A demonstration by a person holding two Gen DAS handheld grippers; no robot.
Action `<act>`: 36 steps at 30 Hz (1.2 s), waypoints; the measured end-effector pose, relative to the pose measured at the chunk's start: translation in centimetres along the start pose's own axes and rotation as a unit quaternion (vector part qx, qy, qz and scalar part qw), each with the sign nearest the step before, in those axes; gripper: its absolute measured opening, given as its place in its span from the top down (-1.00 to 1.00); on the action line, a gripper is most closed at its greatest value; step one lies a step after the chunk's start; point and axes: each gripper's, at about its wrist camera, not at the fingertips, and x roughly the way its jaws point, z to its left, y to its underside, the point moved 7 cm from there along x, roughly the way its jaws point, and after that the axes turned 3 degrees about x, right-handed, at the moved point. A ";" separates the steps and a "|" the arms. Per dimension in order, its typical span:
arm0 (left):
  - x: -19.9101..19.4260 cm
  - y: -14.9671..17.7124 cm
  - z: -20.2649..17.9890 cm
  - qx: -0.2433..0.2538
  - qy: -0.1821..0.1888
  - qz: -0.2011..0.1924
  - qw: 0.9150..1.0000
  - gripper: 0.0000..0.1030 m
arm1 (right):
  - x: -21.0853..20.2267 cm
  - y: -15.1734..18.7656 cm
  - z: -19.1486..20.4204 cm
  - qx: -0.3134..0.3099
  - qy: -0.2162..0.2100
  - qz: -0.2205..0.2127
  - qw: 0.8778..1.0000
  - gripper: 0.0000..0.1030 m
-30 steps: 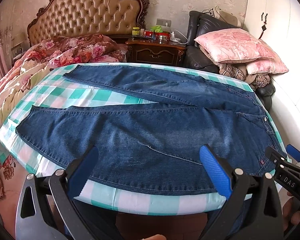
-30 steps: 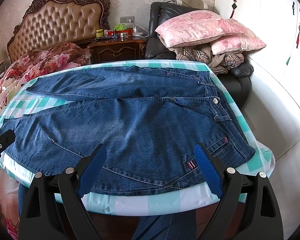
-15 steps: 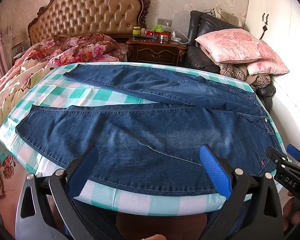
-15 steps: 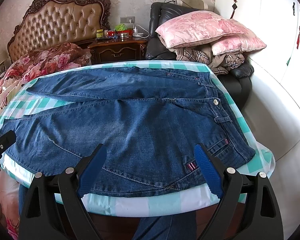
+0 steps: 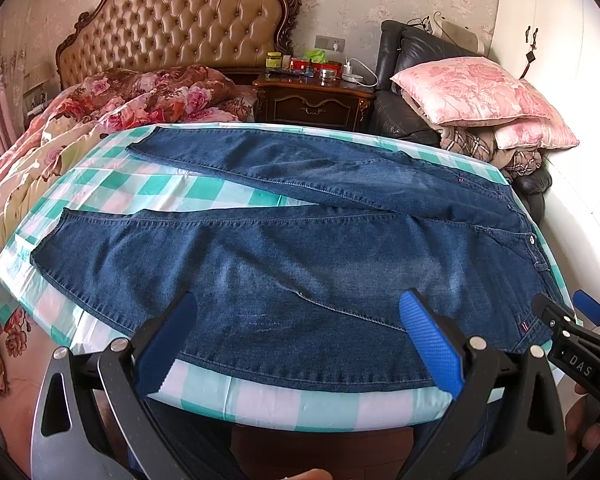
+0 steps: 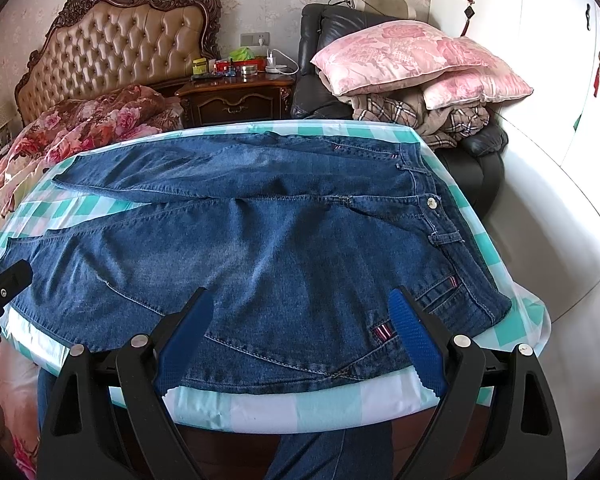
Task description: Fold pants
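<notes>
Blue denim pants spread flat on table under teal-and-white checked plastic cloth, both grippers hovering at near edge, jaws wide, holding nothing.

Behind table: bed with tufted tan leather headboard and floral red quilt far left; black leather armchair far right stacked with pink floral pillows; dark carved wooden nightstand between them. Pants unfolded, waistband right, legs running left and splayed apart, checked cloth showing between hems. Left gripper near the front leg's lower seam, blue-padded fingers spread, apart from fabric. Right gripper near the hip, spread likewise, beside a striped red pocket tab. Silver waist button far right.
</notes>
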 end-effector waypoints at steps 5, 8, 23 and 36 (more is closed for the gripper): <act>0.0 0.0 0.1 0.000 0.000 0.000 1.000 -0.97 | 0.0 0.0 -0.1 0.001 0.000 0.001 1.000 -0.68; 0.2 0.2 0.1 -0.001 -0.001 0.001 1.000 -0.97 | 0.1 0.0 -0.1 0.000 0.001 0.001 1.000 -0.68; 2.1 0.8 0.8 -0.013 0.020 0.025 0.999 -0.97 | 1.7 -0.3 -1.3 0.029 -0.039 0.030 0.998 -0.68; 6.6 1.7 4.9 -0.048 0.029 0.050 0.997 -0.97 | 22.1 -20.0 -20.1 0.107 0.014 0.129 0.986 -0.60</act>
